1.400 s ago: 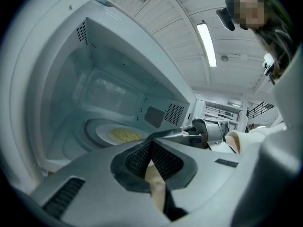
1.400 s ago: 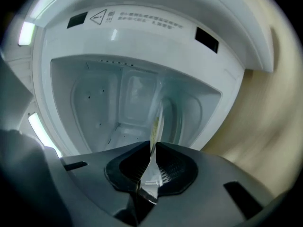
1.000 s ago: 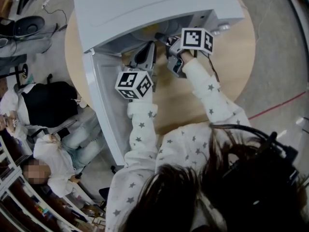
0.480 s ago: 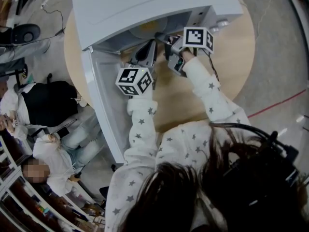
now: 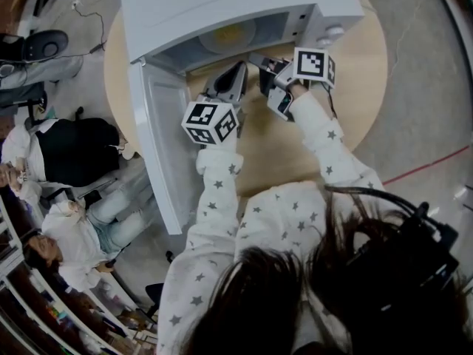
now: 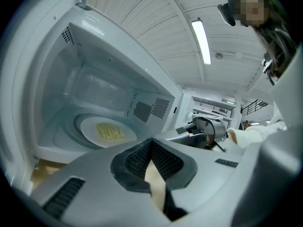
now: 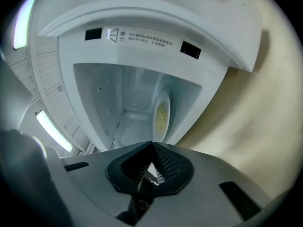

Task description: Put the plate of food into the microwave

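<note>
Plate (image 6: 106, 130) inside microwave (image 5: 222, 6); door (image 5: 159, 139) open

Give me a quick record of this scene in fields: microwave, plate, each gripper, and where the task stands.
Microwave: on the round wooden table, door swung open
Plate of food: inside the microwave, lying flat, yellow food on it
Left gripper: jaws together, holding nothing, in front of the opening
Right gripper: jaws together, holding nothing, in front of the opening
Task state: plate is in, door not yet closed
</note>
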Available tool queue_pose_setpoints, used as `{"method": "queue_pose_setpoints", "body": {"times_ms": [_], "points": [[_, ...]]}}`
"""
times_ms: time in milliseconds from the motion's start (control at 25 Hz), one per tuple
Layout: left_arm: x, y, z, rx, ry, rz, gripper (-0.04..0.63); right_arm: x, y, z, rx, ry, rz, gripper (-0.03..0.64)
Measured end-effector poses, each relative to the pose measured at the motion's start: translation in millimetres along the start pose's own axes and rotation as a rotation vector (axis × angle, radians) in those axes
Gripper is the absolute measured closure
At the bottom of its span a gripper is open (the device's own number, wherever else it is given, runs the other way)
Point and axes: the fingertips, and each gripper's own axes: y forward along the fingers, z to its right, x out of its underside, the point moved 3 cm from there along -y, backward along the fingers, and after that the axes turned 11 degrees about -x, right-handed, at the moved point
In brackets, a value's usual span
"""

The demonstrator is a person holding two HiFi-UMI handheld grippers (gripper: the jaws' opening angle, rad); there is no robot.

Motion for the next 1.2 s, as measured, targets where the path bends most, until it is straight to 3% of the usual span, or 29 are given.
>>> {"method": "queue_pose_setpoints", "body": {"times_ms": [240, 400, 760, 960, 1200], "points": [[-10.5, -0.6, 4.9, 0.011, 0.021, 0.028, 0.594, -5.3, 2.6, -13.2, -0.082, 0.009, -0.012, 0.611], [-14.3, -1.9, 2.4, 0.016, 0.040, 0.053, 0.594, -2.5, 3.5, -14.9, -0.085, 0.017, -0.037, 0.611], [-33.0, -12.2, 17.1, 0.055, 0.063, 0.116, 0.594, -10.6, -6.6, -36.8, -0.215, -0.069, -0.105, 0.611], [-36.0, -40.3, 41.2, 0.103, 0.055, 0.131, 0.595, 6.9, -33.6, -64.7, -0.310, 0.010, -0.107, 0.611], [-39.4, -65.1, 56.4, 0.107, 0.067, 0.141, 0.594, 21.0, -57.2, -74.1, -0.356, 0.036, -0.096, 0.611]]}}
